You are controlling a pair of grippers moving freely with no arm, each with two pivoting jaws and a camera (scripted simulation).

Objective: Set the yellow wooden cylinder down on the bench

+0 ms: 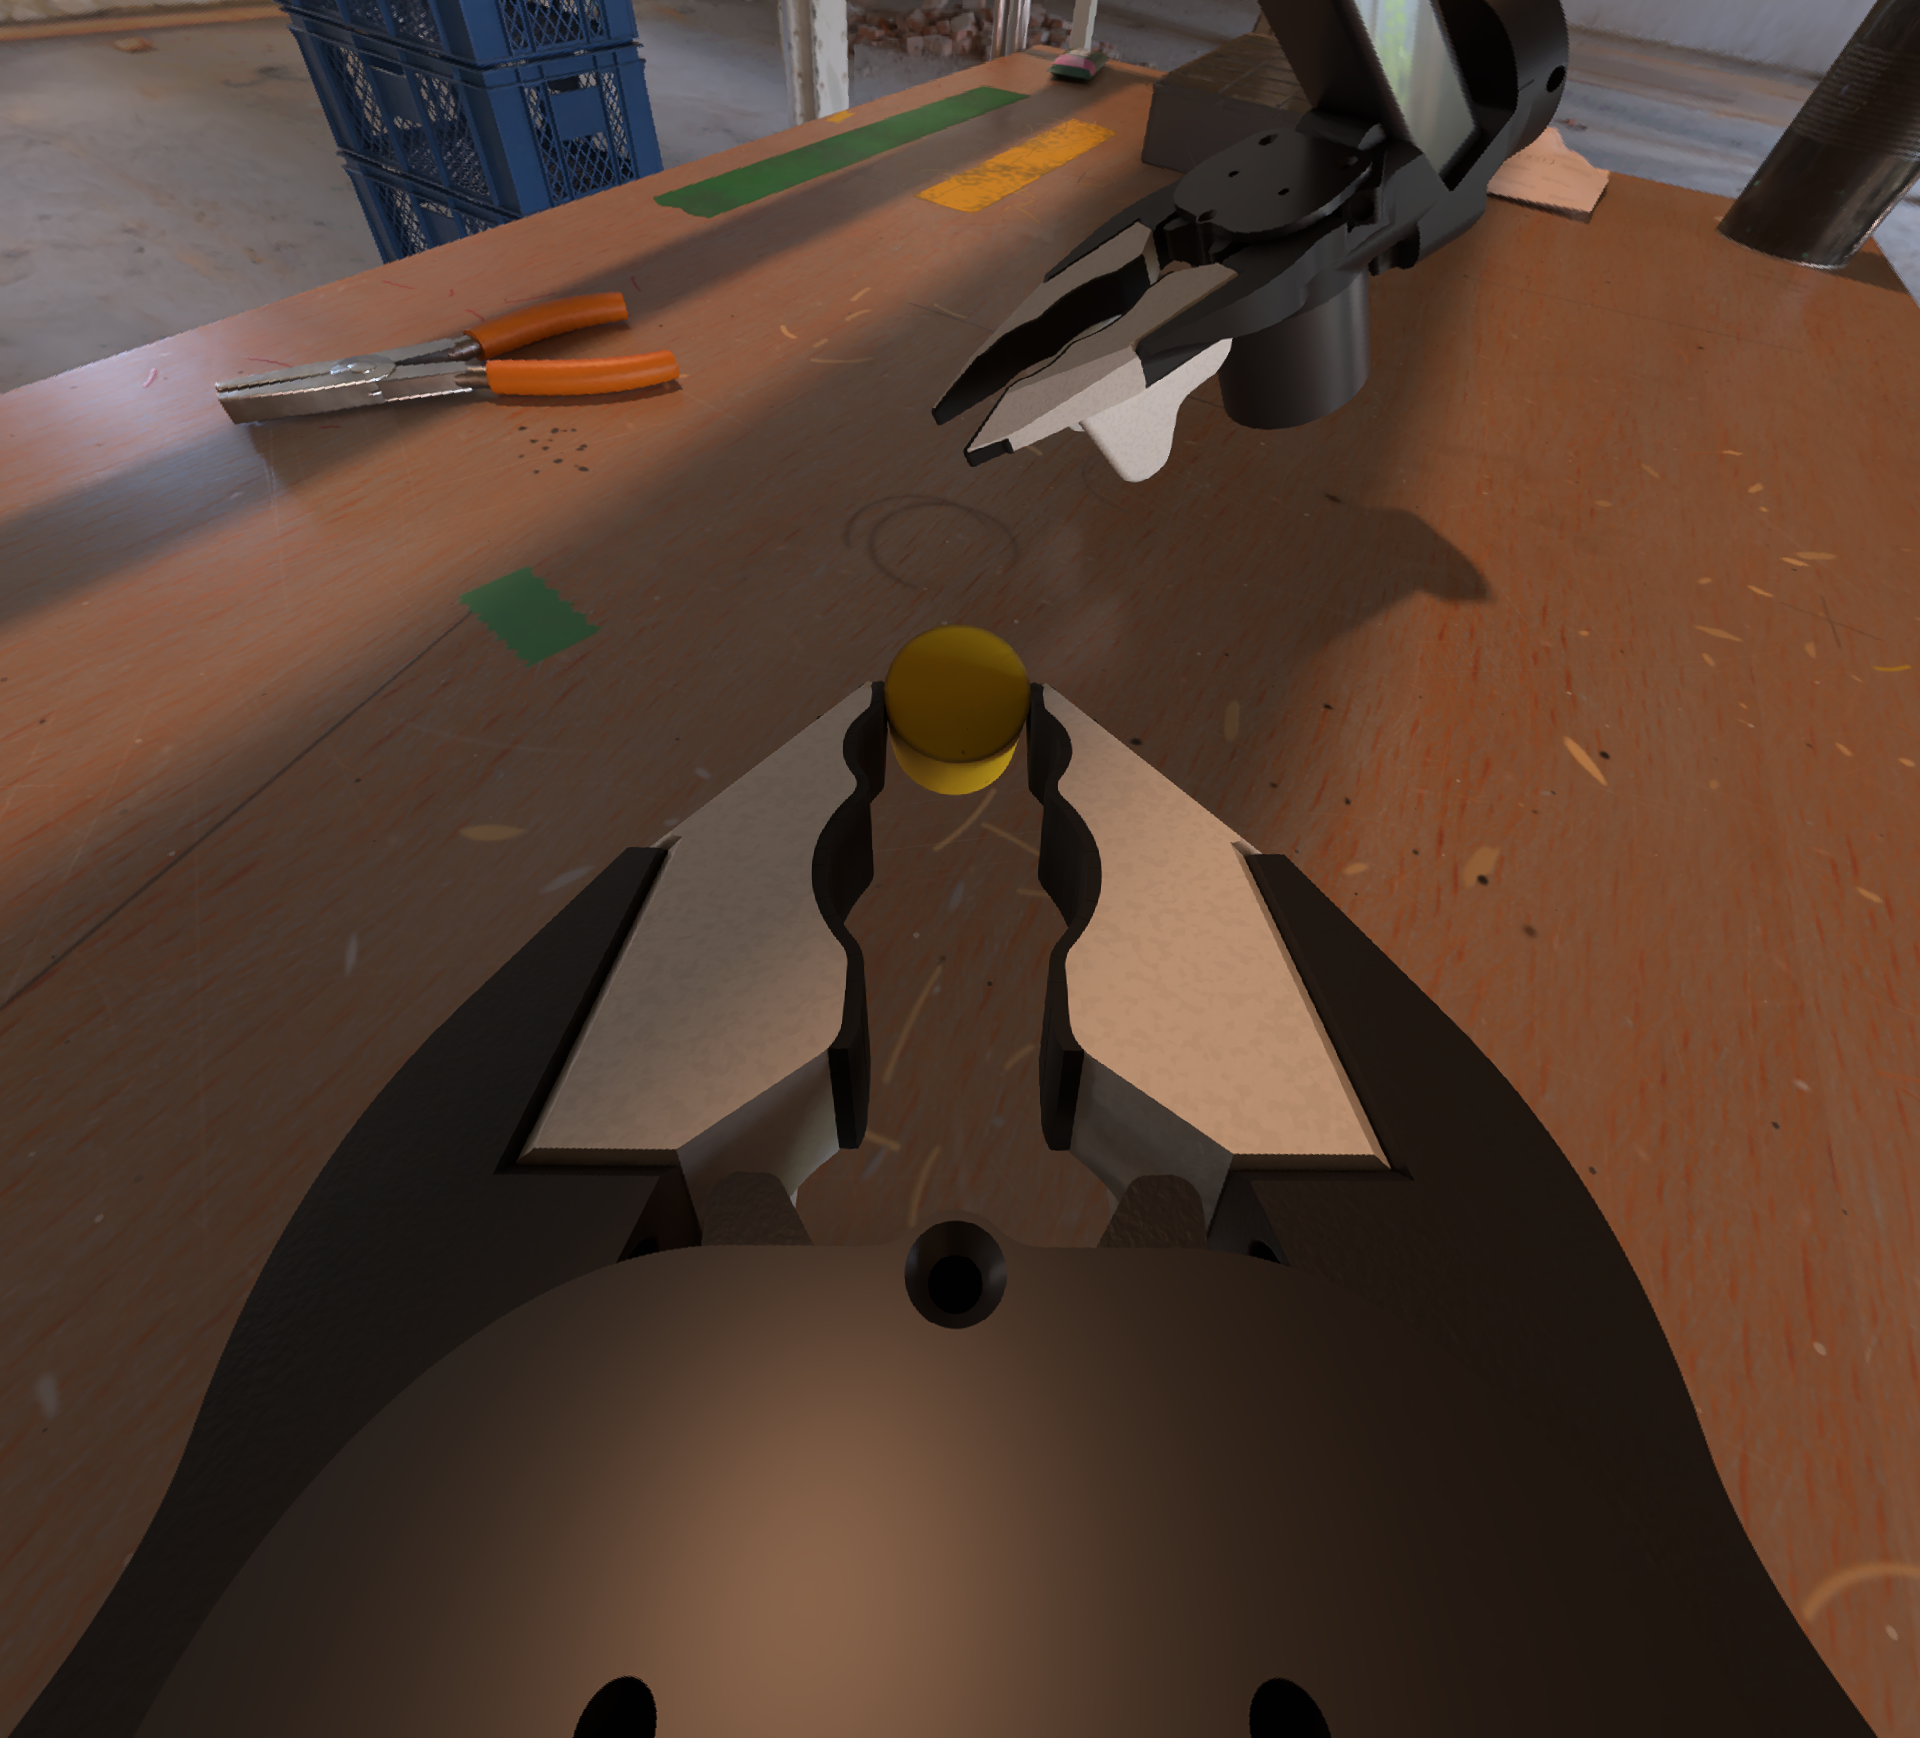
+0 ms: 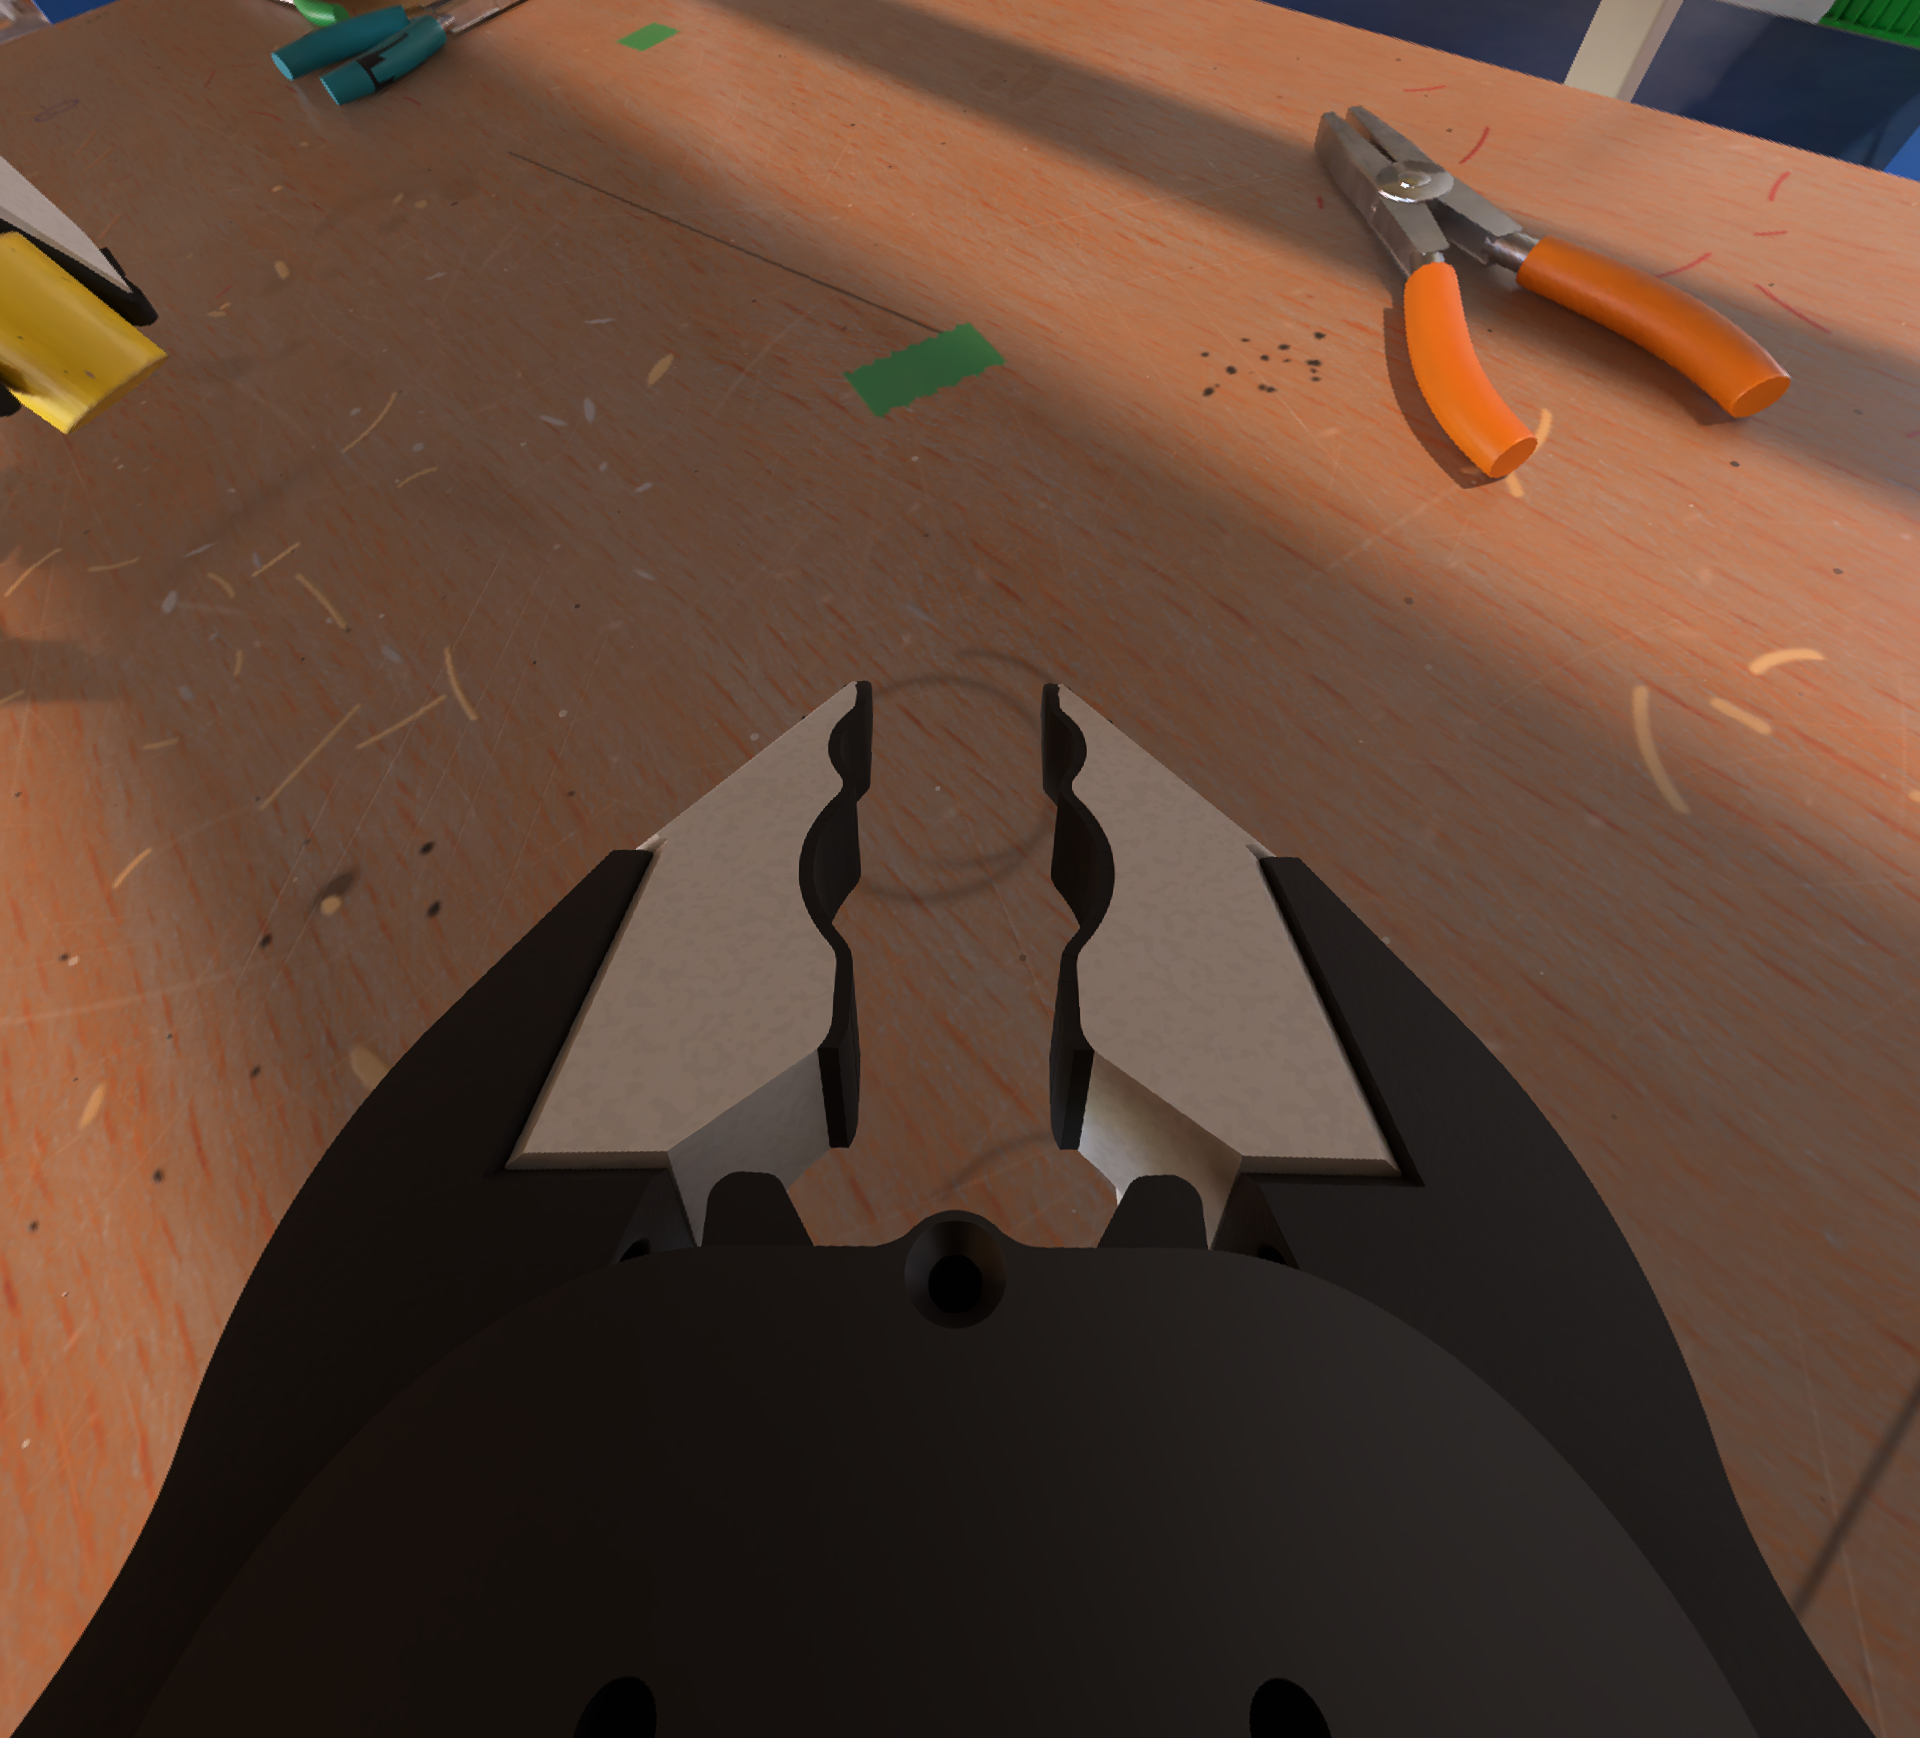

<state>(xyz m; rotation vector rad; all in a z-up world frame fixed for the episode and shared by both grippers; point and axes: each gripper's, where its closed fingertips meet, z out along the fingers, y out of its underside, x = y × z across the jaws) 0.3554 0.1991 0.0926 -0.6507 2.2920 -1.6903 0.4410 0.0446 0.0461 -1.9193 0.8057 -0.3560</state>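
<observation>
A: How far along is it?

B: Not set down yet, I judge. Nearest, the left gripper (image 1: 956, 701) is clenched on the yellow wooden cylinder (image 1: 954, 720) at its fingertips, and the cylinder hangs above the bench (image 1: 1455, 857), apart from the wood. Lowering and letting go remain.

A: And the other one?

B: The right gripper (image 2: 956, 701) hovers with its jaws parted around nothing.

A: Anything farther out?

B: Orange-handled pliers (image 1: 457, 369) lie on the bench. Beyond its edge stand stacked blue crates (image 1: 457, 47); I cannot tell what they contain.
</observation>
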